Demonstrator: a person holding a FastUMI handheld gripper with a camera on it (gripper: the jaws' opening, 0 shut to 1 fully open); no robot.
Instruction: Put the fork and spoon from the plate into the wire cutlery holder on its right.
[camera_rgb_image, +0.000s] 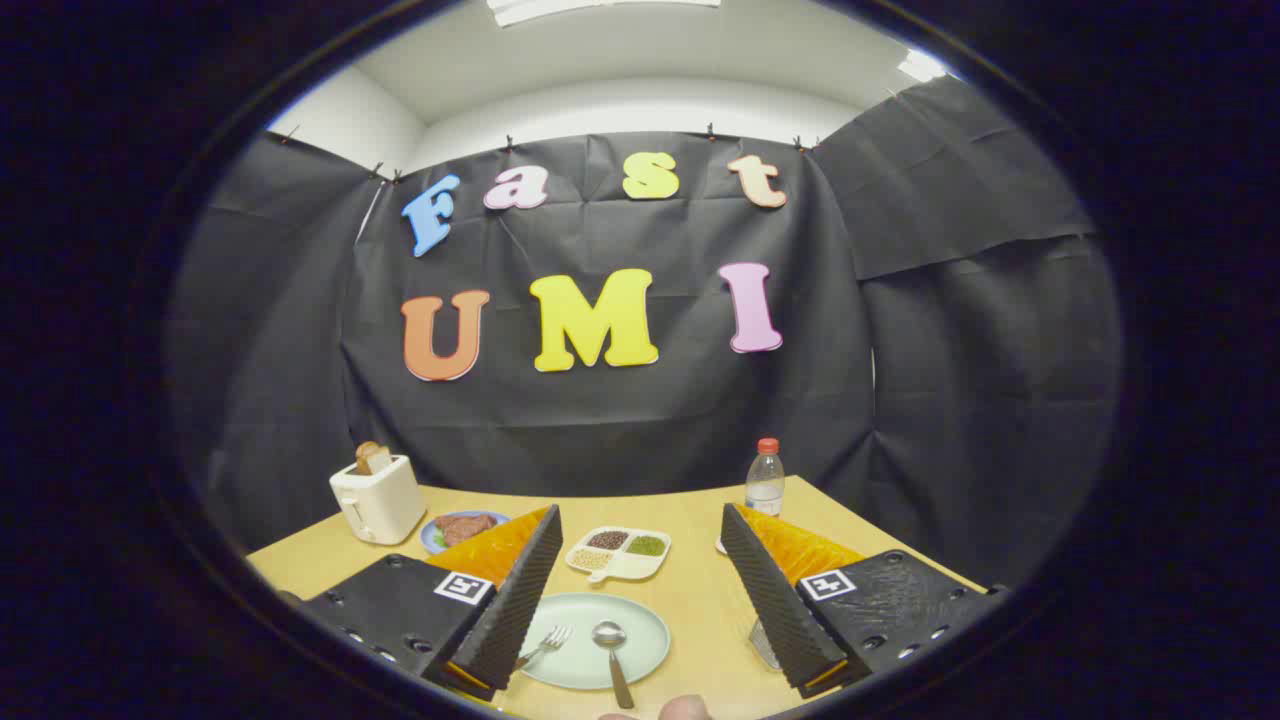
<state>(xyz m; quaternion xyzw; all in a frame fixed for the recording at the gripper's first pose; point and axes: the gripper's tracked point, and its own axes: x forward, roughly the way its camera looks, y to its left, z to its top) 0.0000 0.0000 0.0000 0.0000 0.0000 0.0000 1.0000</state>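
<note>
the gripper (640, 600) was spread wide; low in frame between its fingers, the spoon (612, 648) lay handle-toward-camera beside the fork (548, 642).

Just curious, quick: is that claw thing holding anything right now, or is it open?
Gripper: open, holding nothing; its fingers are spread wide above the plate, with the fork and spoon lying between them.

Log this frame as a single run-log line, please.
hand-held gripper: open, above plate | fork, spoon: on plate, untouched | wire cutlery holder: right of plate, mostly hidden | stage: pre-grasp
</note>
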